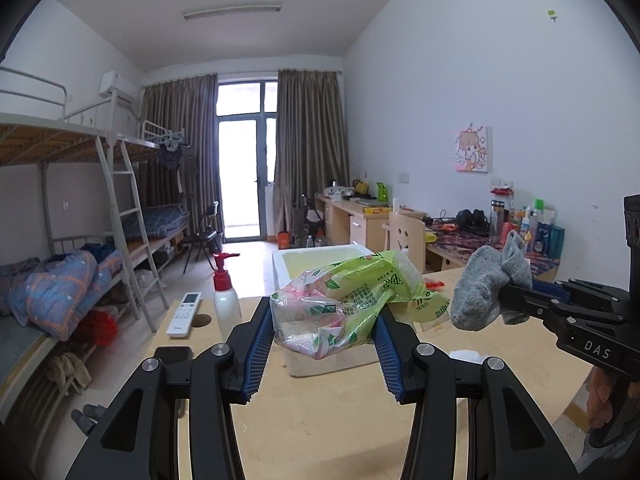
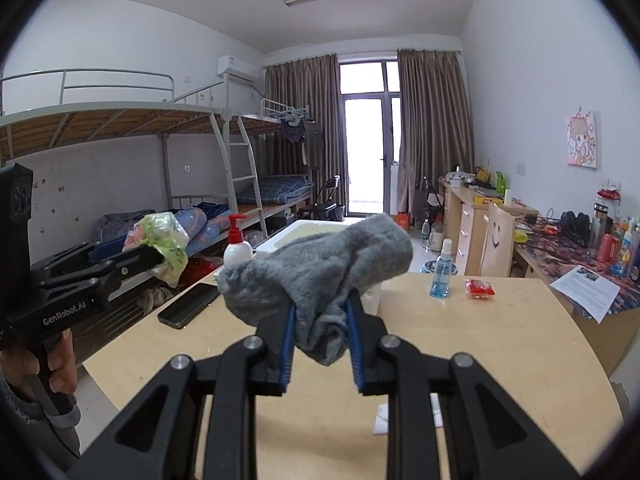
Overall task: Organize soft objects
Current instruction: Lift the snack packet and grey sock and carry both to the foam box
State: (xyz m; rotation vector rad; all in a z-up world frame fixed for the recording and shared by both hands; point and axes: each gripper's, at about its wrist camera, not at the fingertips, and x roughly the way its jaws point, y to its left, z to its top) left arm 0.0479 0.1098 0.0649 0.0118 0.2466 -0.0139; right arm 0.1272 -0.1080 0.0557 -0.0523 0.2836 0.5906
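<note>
A pale round-edged wooden table (image 2: 500,332) fills the foreground, with a white foam box (image 1: 316,360) at its far edge, toward twelve o'clock. Above the box, the left gripper (image 1: 324,344) clamps a crumpled green-and-pink plastic packet (image 1: 348,300), long axis rising toward two o'clock. The right gripper (image 2: 320,340) pinches a grey fuzzy sock (image 2: 320,272), stretched from eight toward two o'clock.

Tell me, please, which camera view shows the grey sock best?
The right wrist view: the grey sock fills the centre there, pinched between the right gripper's blue pads. The left wrist view shows it smaller, at the right edge, hanging from that gripper's tip.
</note>
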